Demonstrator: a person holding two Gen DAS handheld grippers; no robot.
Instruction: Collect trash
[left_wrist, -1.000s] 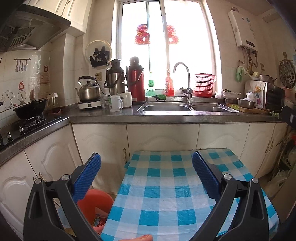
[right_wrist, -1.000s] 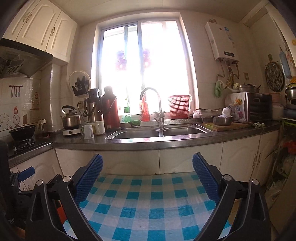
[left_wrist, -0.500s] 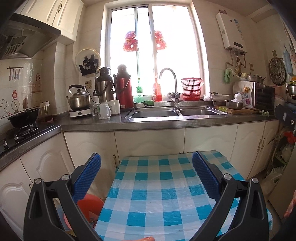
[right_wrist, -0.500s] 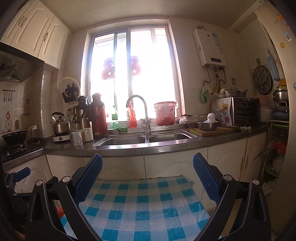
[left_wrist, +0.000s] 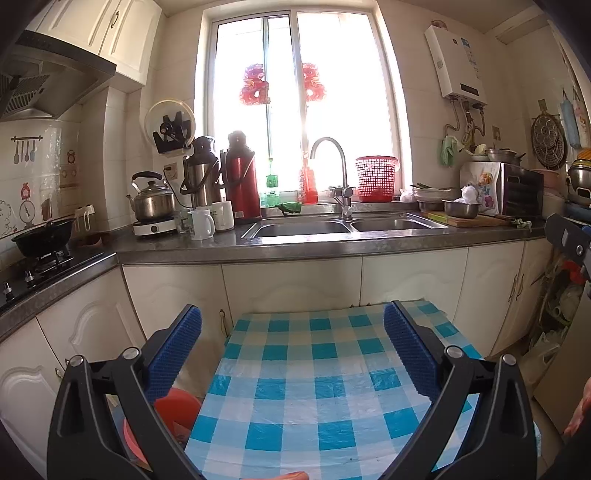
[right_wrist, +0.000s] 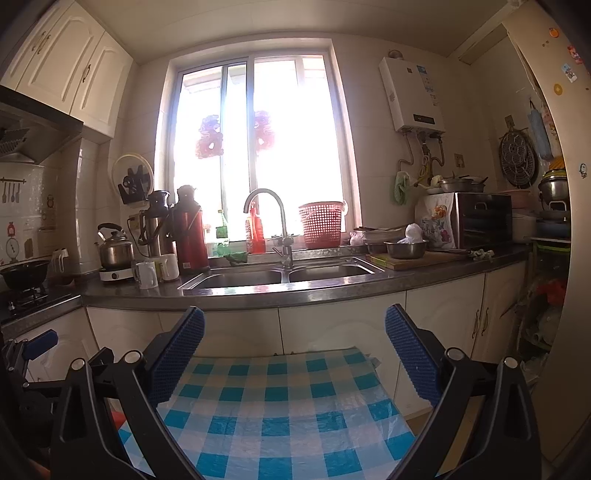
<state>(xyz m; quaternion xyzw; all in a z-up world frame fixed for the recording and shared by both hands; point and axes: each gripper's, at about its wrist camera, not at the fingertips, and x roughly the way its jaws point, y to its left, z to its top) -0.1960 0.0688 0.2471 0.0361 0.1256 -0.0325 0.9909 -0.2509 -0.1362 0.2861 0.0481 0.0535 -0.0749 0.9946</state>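
My left gripper (left_wrist: 291, 332) is open, its blue pads spread wide above a table with a blue-and-white checked cloth (left_wrist: 314, 387); nothing lies between them. An orange bin (left_wrist: 173, 413) stands on the floor left of the table, partly hidden behind the left finger. My right gripper (right_wrist: 293, 332) is open as well, held higher over the same checked table (right_wrist: 280, 417). The left gripper's body (right_wrist: 33, 365) shows at the far left of the right wrist view. No loose trash shows on the cloth.
Beyond the table runs a dark counter (left_wrist: 295, 247) with a double sink (left_wrist: 343, 225), kettle (left_wrist: 153, 199), flasks, mugs and a red basket (left_wrist: 376, 179). A stove with a pan (left_wrist: 42, 240) is at left. Cluttered shelves (right_wrist: 546, 295) stand at right.
Both grippers have risen and tilted upward, so more window and ceiling show and less of the table. The orange bin sits lower in the left wrist view. Both stay open.
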